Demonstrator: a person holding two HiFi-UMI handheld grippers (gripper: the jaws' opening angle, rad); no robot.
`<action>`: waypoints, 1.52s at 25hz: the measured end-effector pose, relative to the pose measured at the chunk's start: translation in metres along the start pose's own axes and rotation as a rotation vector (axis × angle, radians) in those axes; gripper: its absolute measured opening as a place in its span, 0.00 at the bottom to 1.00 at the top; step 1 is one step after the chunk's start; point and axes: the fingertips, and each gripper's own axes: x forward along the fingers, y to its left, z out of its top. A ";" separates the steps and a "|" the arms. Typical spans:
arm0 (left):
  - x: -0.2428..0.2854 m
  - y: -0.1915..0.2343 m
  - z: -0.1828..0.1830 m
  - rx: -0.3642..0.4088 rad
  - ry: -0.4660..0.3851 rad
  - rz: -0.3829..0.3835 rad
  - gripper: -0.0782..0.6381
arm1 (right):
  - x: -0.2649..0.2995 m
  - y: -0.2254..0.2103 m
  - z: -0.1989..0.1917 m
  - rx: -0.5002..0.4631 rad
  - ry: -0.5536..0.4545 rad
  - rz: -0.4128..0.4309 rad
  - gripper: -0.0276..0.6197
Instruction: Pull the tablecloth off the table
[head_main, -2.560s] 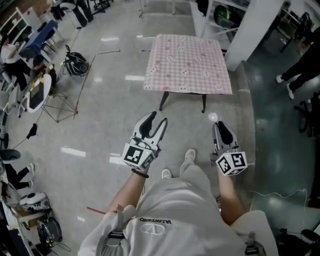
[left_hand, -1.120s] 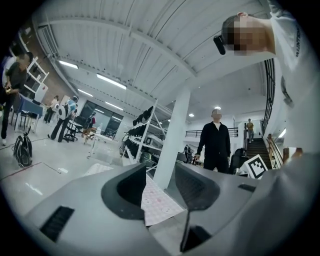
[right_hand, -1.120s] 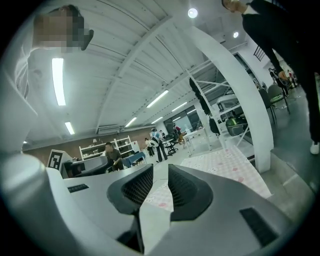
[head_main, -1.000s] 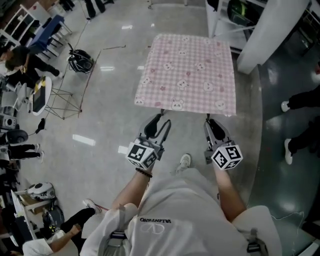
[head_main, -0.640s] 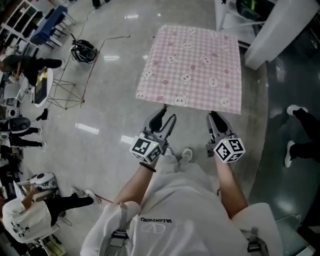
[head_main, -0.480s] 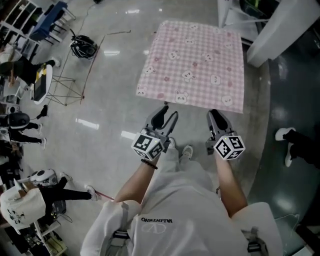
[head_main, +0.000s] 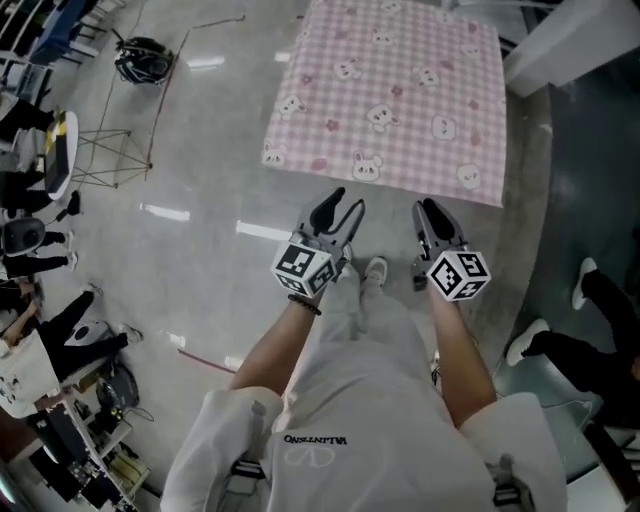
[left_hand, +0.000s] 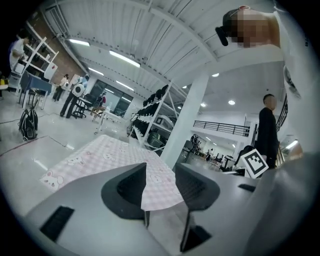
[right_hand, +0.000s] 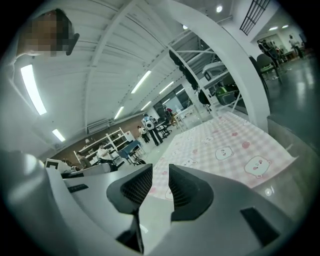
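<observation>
One tablecloth, two grippers

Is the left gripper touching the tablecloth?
Apart. The head view shows a strip of bare floor between the left gripper, its jaws open, and the tablecloth hem.

Only legible word: "VALENTINO", dark print beside oval logo on white shirt, behind both grippers, more to left gripper side than right gripper side; upside down in head view. Marker cubes on left and right grippers: black-and-white square codes, no letters or digits. Tablecloth ahead of jaws: cartoon faces, no writing
</observation>
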 end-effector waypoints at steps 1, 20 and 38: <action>0.002 0.006 -0.008 -0.017 0.006 0.002 0.34 | 0.005 -0.004 -0.007 0.015 0.008 -0.006 0.22; 0.050 0.086 -0.152 -0.398 0.053 0.031 0.34 | 0.065 -0.095 -0.120 0.365 0.023 -0.114 0.22; 0.081 0.131 -0.194 -0.685 -0.058 0.055 0.34 | 0.082 -0.142 -0.132 0.642 -0.199 -0.120 0.24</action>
